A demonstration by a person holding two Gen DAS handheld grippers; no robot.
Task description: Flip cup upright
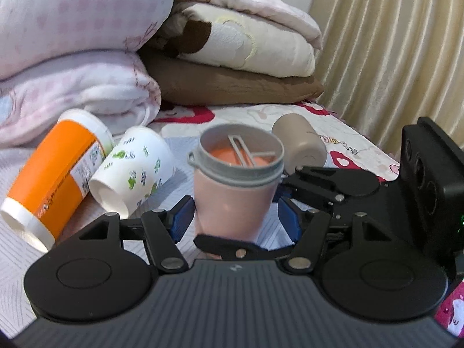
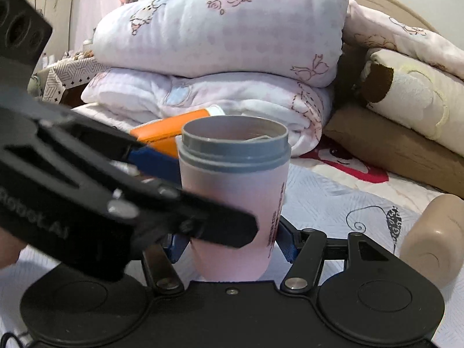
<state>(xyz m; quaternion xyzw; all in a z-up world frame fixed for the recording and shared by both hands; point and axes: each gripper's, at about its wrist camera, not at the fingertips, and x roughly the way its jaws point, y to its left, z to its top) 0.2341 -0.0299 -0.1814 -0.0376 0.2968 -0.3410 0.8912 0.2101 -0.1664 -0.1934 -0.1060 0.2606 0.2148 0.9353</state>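
Observation:
A pink cup with a grey rim [image 1: 235,185] stands upright on the bed, mouth up. It also shows in the right wrist view [image 2: 235,203]. My left gripper [image 1: 236,220] has its blue pads on either side of the cup's lower body, with small gaps. My right gripper [image 2: 232,246] also straddles the cup low down, its pads close against the sides. The left gripper's body crosses the right wrist view at the left and hides part of the cup.
An orange and white cup [image 1: 55,174], a white cup with green print [image 1: 133,168] and a beige cup [image 1: 298,142] lie on their sides on the bed. Folded blankets [image 1: 87,43] and pillows [image 1: 237,87] are stacked behind. A curtain [image 1: 391,43] hangs at the right.

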